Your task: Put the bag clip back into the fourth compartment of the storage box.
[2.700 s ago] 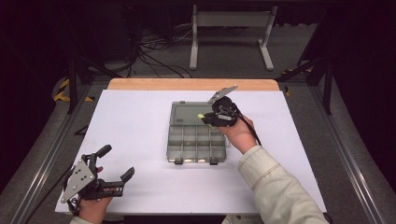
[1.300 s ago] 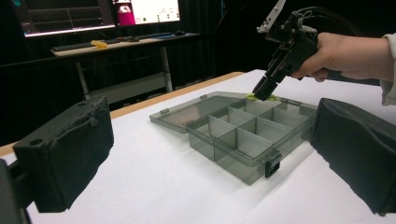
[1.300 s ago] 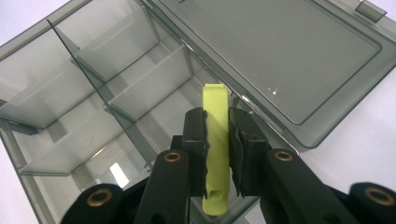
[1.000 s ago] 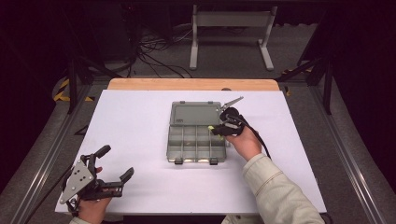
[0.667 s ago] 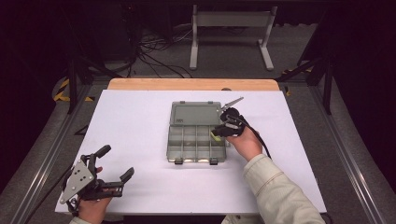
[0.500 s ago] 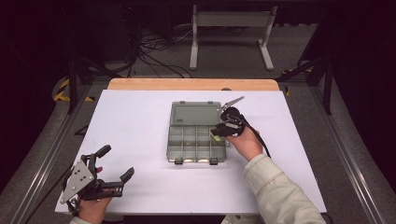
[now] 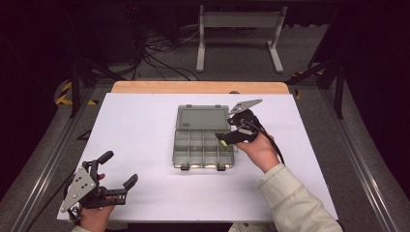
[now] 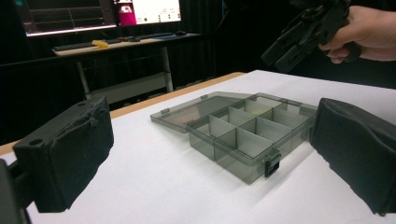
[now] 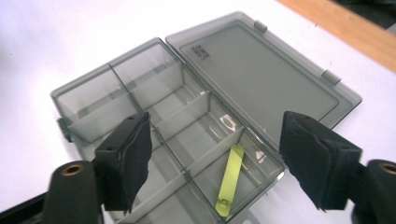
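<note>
- The white rectangular table (image 7: 145, 140) carries the smoky-grey clear plastic compartment box (image 7: 203, 147) at its middle, with the flat hinged lid (image 7: 202, 117) folded open on the far side.
- The right gripper (image 7: 227, 139) hangs over the box's right end; its jaws have just been opening and stand apart with nothing between them.
- The left gripper (image 7: 118, 169) rests near the table's near-left corner, well apart from the box, jaws wide and empty.
- The thin yellow-green plastic strip (image 9: 230, 179) lies loose in an end compartment by the lid hinge, so the placing looks done; closing the lid seems left.
- The right gripper view shows the strip leaning against the divider; the high view gives just a yellow fleck there.
- The left gripper view shows the box's front latch (image 8: 271, 163) unfastened.
</note>
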